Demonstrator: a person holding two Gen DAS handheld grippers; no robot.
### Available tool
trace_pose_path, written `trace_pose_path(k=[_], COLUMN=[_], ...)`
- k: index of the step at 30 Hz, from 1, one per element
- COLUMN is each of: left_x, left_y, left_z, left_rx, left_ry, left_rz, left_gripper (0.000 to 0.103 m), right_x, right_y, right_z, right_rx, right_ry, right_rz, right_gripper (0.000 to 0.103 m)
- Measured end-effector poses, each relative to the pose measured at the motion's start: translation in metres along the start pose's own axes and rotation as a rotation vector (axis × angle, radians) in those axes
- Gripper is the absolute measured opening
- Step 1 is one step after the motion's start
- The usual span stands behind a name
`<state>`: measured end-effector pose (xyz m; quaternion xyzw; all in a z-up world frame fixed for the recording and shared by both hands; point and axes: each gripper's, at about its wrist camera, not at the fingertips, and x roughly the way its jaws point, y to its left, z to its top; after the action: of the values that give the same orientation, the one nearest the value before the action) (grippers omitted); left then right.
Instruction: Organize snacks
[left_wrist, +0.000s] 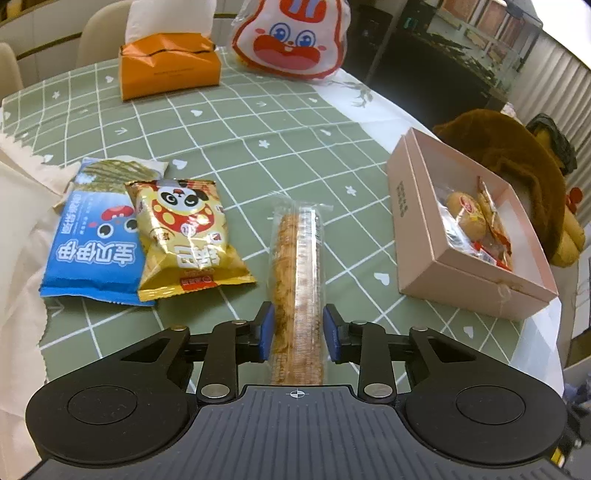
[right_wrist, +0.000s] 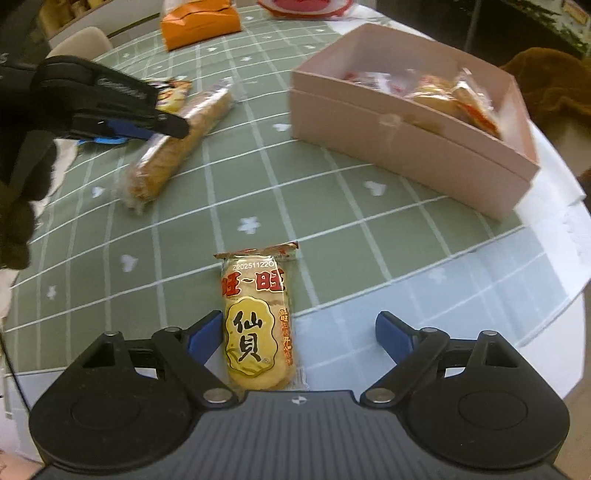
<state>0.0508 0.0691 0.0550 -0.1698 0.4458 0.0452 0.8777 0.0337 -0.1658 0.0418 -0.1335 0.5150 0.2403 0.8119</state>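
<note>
A long clear-wrapped snack roll (left_wrist: 295, 258) lies on the green checked tablecloth (left_wrist: 240, 140). My left gripper (left_wrist: 297, 325) straddles its near end, both blue pads against the wrapper. The right wrist view shows that gripper (right_wrist: 162, 125) over the same roll (right_wrist: 177, 147). A yellow rice cracker pack (right_wrist: 255, 325) lies between the fingers of my right gripper (right_wrist: 299, 325), close to the left finger, with a wide gap to the right one. An open pink box (left_wrist: 406, 206) with several wrapped snacks (left_wrist: 469, 218) stands to the right; the same box (right_wrist: 388, 147) is ahead of the right gripper.
A blue snack pack (left_wrist: 92, 243) and a yellow panda pack (left_wrist: 181, 229) lie overlapping at the left. An orange tissue box (left_wrist: 166, 62) and a rabbit-face bag (left_wrist: 291, 40) stand at the back. A brown plush toy (left_wrist: 517, 158) sits behind the box. White cloth (left_wrist: 18, 240) covers the left edge.
</note>
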Motion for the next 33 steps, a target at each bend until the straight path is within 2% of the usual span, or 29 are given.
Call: trace_pose_path(k=[5,10,16,21,24,26,27,30,32,33], left_x=[-0.011,-0.027,-0.037,-0.039,-0.052,-0.062,-0.065,-0.059,-0.049,-0.041], left_y=[-0.009,-0.014,-0.020,-0.024,-0.010,0.011,0.026,0.073,0.097,0.104], left_z=[-0.017,-0.044,-0.062,-0.058,-0.040,-0.022,-0.012,0.010,0.021,0.027], left_rx=[0.050,0.084,0.082,0.084,0.033,-0.061,-0.131,-0.354,-0.448,-0.465], left_ry=[0.037,0.072,0.123,0.112,0.055,-0.032,-0.086,-0.182,-0.227,-0.220], left_rz=[-0.063,-0.120,-0.171,-0.175,-0.245,-0.205,-0.139,0.047,0.091,0.100], left_gripper=[0.030,0.030,0.029,0.030,0.031,0.034,0.034,0.033,0.033,0.033], right_x=[0.003,0.003,0.006,0.005,0.004,0.003,0.003,0.003,0.003,0.002], right_y=[-0.012,-0.014,-0.015,-0.017,-0.021,-0.023,-0.024,-0.023,-0.023,-0.023], right_z=[0.001,0.001,-0.003,-0.007,-0.010,-0.012,-0.012,-0.013,-0.015,-0.015], right_rx=[0.036,0.049,0.077,0.093,0.108,0.118,0.122,0.134,0.140,0.141], right_ry=[-0.013,-0.018,-0.038,-0.045,-0.055,-0.063,-0.066,-0.071,-0.074,-0.075], right_rz=[-0.046,-0.052,-0.070,-0.080,-0.090,-0.095,-0.097,-0.105,-0.109,-0.110], right_gripper=[0.090,0.090,0.097,0.102,0.103,0.103,0.103,0.103,0.103,0.103])
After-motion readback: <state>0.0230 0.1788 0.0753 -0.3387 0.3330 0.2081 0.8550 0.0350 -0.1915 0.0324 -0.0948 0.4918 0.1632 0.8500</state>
